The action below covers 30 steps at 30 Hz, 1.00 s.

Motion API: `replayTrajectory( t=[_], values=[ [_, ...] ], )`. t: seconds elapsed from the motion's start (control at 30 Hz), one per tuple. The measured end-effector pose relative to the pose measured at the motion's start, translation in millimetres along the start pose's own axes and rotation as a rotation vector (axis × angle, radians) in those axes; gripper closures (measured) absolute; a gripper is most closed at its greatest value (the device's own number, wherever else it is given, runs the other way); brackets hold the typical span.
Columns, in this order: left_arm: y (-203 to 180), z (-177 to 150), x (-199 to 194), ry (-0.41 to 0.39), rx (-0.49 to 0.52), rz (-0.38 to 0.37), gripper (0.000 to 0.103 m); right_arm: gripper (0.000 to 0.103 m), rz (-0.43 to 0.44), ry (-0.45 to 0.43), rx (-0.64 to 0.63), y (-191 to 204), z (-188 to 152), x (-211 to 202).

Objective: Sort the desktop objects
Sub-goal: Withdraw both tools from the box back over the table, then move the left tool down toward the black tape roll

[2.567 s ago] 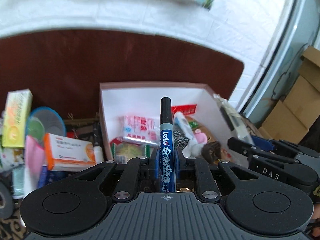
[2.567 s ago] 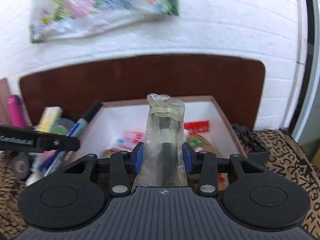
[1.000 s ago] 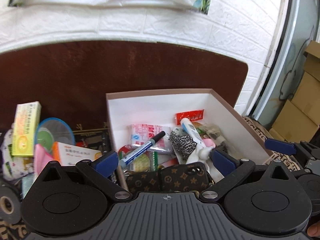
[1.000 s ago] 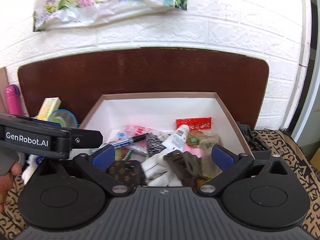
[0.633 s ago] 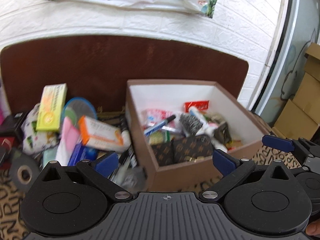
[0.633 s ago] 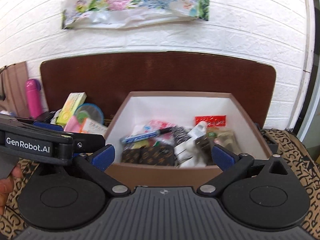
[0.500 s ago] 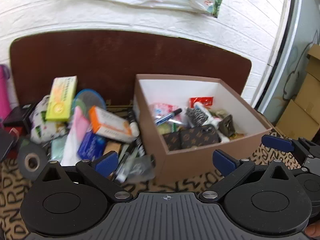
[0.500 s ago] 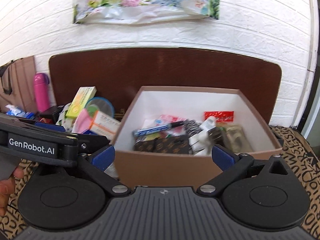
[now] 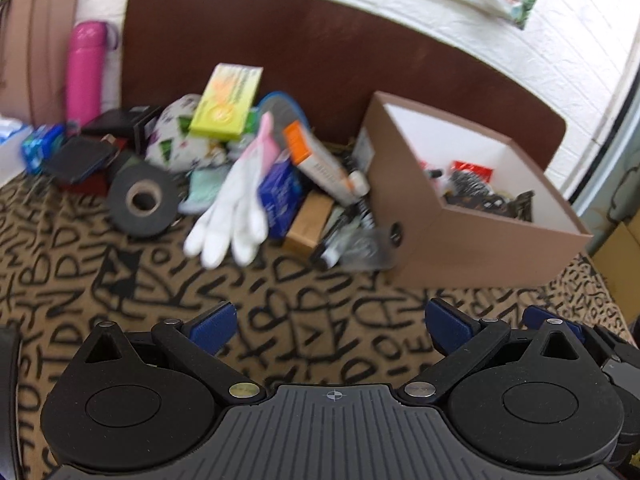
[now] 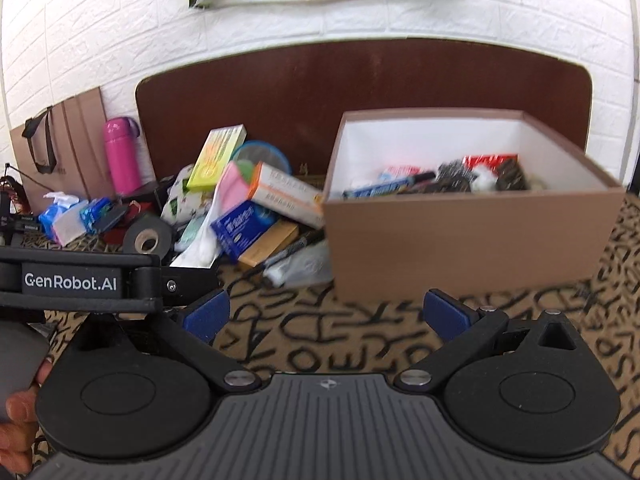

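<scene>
Patterned cloth lies under my left claw and right claw, both wide open and empty; box and clutter sit well ahead.

Jumbled pile beside part-filled brown box

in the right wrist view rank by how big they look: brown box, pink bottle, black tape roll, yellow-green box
1. brown box, by far the largest
2. pink bottle and yellow-green box look about alike; not ranked
3. black tape roll, smallest

Apparent size only; their distances from the camera differ.
</scene>
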State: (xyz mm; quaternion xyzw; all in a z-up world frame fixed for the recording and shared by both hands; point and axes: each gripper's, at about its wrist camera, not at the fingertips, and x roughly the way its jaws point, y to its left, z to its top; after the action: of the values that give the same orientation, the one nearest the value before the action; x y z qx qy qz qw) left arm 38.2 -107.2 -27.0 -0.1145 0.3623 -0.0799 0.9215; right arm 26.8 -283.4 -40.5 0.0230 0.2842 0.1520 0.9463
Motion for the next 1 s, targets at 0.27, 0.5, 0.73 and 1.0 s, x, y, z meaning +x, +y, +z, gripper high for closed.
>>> replayTrajectory(
  t=[0.27, 0.5, 0.73, 1.0],
  values=[
    [19.0, -17.1, 1.0, 0.038, -0.016, 0.039, 0.000, 0.000, 0.021, 0.056, 0.027, 15.7, -20.6, 5.6],
    [44.2, -26.6, -0.2, 0.034, -0.042, 0.023, 0.000, 0.000, 0.047, 0.073, -0.009, 30.4, -24.8, 12.3],
    [72.2, -10.9, -1.1, -0.015, -0.049, 0.011, 0.000, 0.000, 0.106, 0.056, -0.043, 49.0, -12.0, 27.3],
    [119.8, 11.4, 15.7, -0.017, -0.097, 0.092, 0.006, 0.002, 0.177, 0.063, -0.082, 78.3, 2.0, 61.8]
  ],
)
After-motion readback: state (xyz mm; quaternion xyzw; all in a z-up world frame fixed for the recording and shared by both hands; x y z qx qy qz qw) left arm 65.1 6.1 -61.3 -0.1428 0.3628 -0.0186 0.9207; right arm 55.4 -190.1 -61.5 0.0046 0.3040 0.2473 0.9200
